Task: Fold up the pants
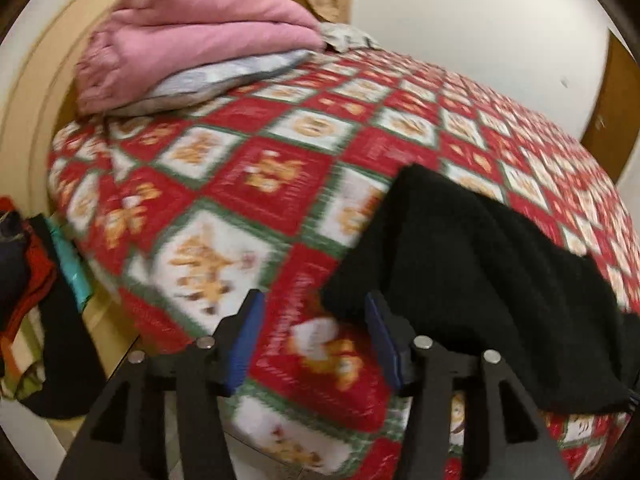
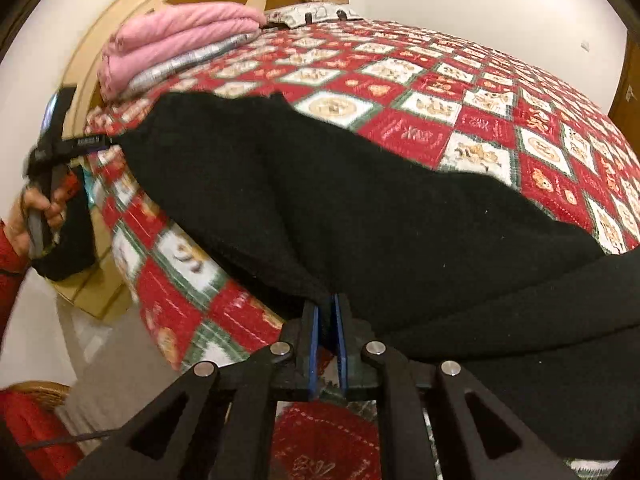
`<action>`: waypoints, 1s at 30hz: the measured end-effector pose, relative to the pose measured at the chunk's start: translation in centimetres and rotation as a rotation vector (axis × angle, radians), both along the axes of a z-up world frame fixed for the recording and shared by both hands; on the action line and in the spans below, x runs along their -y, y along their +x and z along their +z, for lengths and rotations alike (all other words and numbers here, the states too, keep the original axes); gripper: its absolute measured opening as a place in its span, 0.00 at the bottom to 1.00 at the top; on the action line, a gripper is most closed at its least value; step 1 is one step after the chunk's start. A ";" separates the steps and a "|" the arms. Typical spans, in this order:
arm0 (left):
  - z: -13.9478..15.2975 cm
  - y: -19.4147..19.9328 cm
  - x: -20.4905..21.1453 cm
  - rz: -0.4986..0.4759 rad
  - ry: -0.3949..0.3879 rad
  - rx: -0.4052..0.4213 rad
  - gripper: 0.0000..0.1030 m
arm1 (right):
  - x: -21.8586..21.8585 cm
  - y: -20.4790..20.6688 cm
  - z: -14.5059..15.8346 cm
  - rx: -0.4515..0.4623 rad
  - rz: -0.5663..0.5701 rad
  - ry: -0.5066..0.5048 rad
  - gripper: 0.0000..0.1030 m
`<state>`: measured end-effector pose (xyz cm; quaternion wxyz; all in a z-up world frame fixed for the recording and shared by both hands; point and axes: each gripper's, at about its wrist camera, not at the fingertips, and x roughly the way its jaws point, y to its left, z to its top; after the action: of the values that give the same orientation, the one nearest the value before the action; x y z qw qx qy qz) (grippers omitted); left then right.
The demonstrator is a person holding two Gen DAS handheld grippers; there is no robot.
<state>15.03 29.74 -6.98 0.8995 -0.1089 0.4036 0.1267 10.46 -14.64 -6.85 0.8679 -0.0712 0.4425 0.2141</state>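
Note:
The black pants [image 2: 340,216] lie spread across the near side of a bed with a red, green and white patterned quilt [image 2: 460,92]. My right gripper [image 2: 328,312] is shut on the near edge of the pants. In the left wrist view the pants [image 1: 480,260] lie to the right. My left gripper [image 1: 314,312] is open and empty, just above the quilt [image 1: 248,168], its right finger close to the left corner of the pants. The left gripper also shows at the far left of the right wrist view [image 2: 52,136], held in a hand.
A folded pink blanket [image 1: 192,36] on a grey pillow [image 1: 224,80] lies at the head of the bed, against a cream headboard [image 1: 36,92]. A pile of coloured clothes [image 1: 28,280] hangs at the left. A wicker basket [image 2: 36,392] sits low left.

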 end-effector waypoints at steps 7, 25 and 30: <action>2.2 -2.1 1.3 -0.010 0.168 0.021 0.59 | 0.4 -1.0 5.7 0.111 0.019 0.247 0.57; -1.7 0.9 3.0 -0.059 -0.566 0.063 0.58 | -6.3 0.8 2.7 0.024 0.011 0.320 0.57; -1.9 1.0 0.8 0.011 -0.636 0.139 0.18 | -6.0 0.5 3.1 0.057 -0.007 0.277 0.57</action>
<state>16.01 28.94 -8.91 0.8450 -0.3951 0.3601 -0.0088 10.95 -8.63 -3.77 0.8824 0.0444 0.3841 0.2681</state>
